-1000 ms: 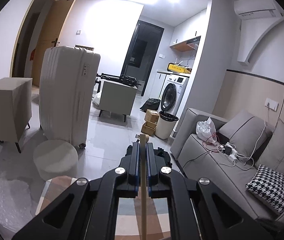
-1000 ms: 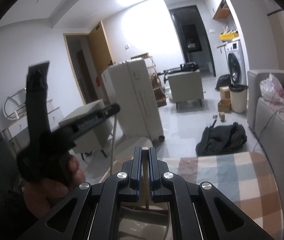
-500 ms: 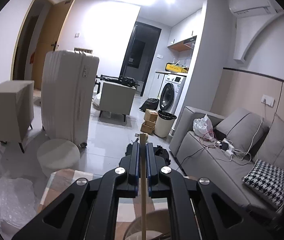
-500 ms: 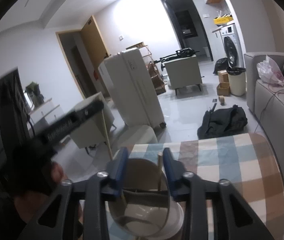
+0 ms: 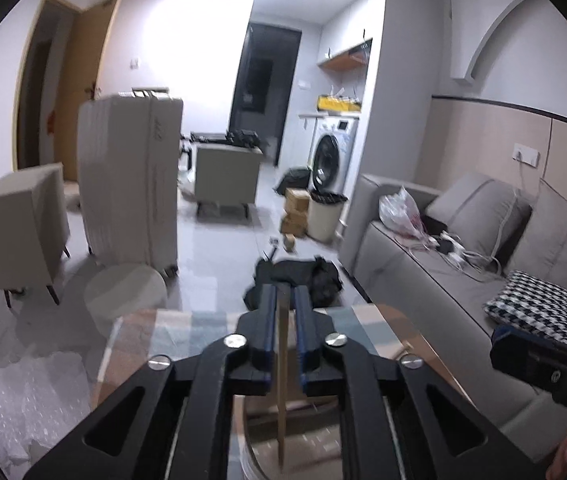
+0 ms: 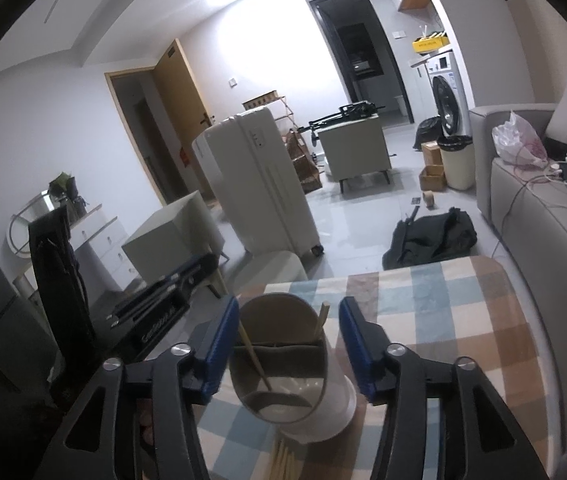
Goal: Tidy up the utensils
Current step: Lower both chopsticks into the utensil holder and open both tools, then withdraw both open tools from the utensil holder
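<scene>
Your left gripper [image 5: 283, 316] is clenched on a single wooden chopstick [image 5: 282, 380], which stands upright between its blue-lined fingers [image 5: 267, 320], its lower end pointing down into the round utensil holder [image 5: 255, 468] just beneath. From the right wrist camera, that holder [image 6: 291, 364] is a pale cylinder with a divider across its mouth, and it stands on the checked cloth of the worktop [image 6: 463, 320], toward the near edge. One chopstick [image 6: 253, 356] leans in the front compartment, its top against the left side of the rim, and another chopstick [image 6: 320, 320] pokes up from the rear compartment on the right.

Your right gripper [image 6: 289, 340] is released, its jaws spread wide with a finger on either side of the holder, near it but not touching it. A bundle of loose chopsticks [image 6: 283, 460] lies on the cloth at the near edge, right below the holder's base.

Your left gripper also shows at the left of the right wrist view, blurred, beside the worktop's left edge. Beyond the far edge, a black bag [image 6: 431, 238] lies on the floor.
</scene>
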`<action>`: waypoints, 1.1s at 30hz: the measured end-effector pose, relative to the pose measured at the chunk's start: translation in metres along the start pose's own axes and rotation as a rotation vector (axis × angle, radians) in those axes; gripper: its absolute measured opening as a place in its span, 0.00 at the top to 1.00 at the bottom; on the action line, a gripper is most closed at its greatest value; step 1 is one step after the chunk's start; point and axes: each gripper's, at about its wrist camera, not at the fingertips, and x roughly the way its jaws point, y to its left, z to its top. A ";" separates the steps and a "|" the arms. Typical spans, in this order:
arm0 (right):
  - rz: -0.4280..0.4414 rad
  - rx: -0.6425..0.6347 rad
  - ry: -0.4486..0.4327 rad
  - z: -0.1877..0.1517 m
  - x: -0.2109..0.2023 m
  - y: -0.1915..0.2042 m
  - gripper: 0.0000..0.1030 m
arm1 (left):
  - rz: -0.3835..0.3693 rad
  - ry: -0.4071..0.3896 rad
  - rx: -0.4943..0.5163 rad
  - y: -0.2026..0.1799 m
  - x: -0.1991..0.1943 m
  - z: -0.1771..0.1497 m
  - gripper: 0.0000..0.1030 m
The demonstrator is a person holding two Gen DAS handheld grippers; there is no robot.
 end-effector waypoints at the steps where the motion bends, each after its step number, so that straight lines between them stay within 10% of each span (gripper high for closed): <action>1: -0.004 0.003 -0.006 0.000 -0.004 0.000 0.44 | -0.001 0.016 -0.001 -0.001 -0.002 0.000 0.63; 15: -0.065 0.061 0.041 -0.026 -0.053 -0.012 0.33 | 0.093 0.139 -0.082 -0.011 -0.062 -0.018 0.31; 33: -0.052 -0.027 0.068 -0.067 -0.100 0.032 0.16 | 0.173 0.149 -0.060 -0.031 -0.121 -0.047 0.14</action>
